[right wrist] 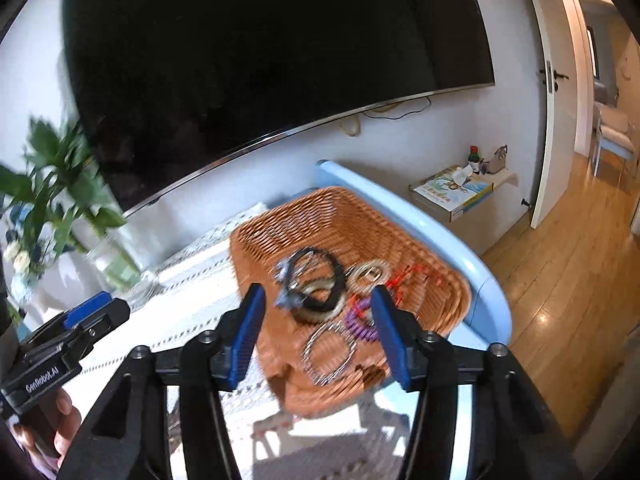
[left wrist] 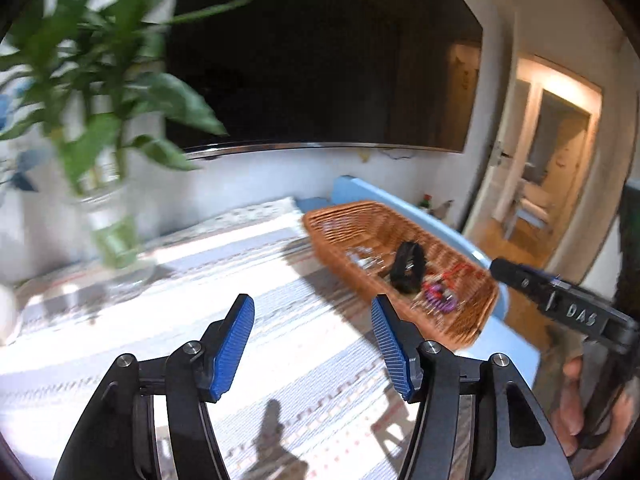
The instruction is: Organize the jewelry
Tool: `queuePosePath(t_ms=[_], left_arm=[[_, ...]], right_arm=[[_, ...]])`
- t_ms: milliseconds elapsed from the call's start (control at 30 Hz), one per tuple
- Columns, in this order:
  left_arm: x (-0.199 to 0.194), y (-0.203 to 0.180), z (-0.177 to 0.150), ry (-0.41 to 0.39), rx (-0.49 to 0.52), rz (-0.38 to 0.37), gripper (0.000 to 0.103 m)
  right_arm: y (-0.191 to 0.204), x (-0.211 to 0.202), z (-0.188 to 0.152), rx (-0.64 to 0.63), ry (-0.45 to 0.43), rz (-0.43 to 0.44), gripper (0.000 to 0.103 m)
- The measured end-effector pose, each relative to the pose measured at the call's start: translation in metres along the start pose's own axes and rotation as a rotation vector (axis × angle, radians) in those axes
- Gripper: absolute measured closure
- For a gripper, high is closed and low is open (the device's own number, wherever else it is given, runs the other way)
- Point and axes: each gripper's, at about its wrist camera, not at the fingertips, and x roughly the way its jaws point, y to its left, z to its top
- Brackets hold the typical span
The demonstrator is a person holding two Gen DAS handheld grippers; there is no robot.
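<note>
Both tongs released, blue pads parted with nothing between them: left tongs (left wrist: 313, 346) over the striped cloth of the surface (left wrist: 248, 280), right tongs (right wrist: 318, 336) above the near rim of the woven basket (right wrist: 280, 232). Basket set at the far right of the surface, against a pale blue edge. Inside it, jewelry in a loose heap: a black bangle (right wrist: 316, 280) across a pale ring (right wrist: 370, 272), a silver wire hoop (right wrist: 330, 350) nearer, purple beads (right wrist: 360, 326) and a red cord (right wrist: 404, 276) to the right; possibly more pieces under the black bangle, too blurred to tell. Glass vase of green leaves (left wrist: 116, 236) on the far left of the surface. Dark screen (right wrist: 260, 60) on the wall behind. A hand (left wrist: 576, 400) on the right tongs' grip.
</note>
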Motion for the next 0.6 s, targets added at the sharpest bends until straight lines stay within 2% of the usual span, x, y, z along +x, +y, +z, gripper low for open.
queuePosePath(t_ms=[167,300,400,500,600], left_arm=[[-0.016,0.007,-0.03,-0.04,0.045,0.094,0.031],[-0.003,0.018,-0.044,-0.004,0.043,0.108,0.03],[0.009,0.028,-0.053,0.032,0.015,0.146,0.03],[0.014,0.038,-0.056,0.062,-0.042,0.126,0.03],[0.014,0.038,-0.057,0.06,-0.05,0.146,0.03]], right_arm=[[0.04,-0.016,-0.021,-0.09,-0.053,-0.055,0.032],[0.066,-0.013,-0.04,-0.151,-0.09,-0.098,0.029],[0.076,-0.005,-0.053,-0.169,-0.103,-0.094,0.028],[0.079,0.007,-0.064,-0.179,-0.098,-0.099,0.028],[0.075,0.02,-0.07,-0.167,-0.066,-0.084,0.028]])
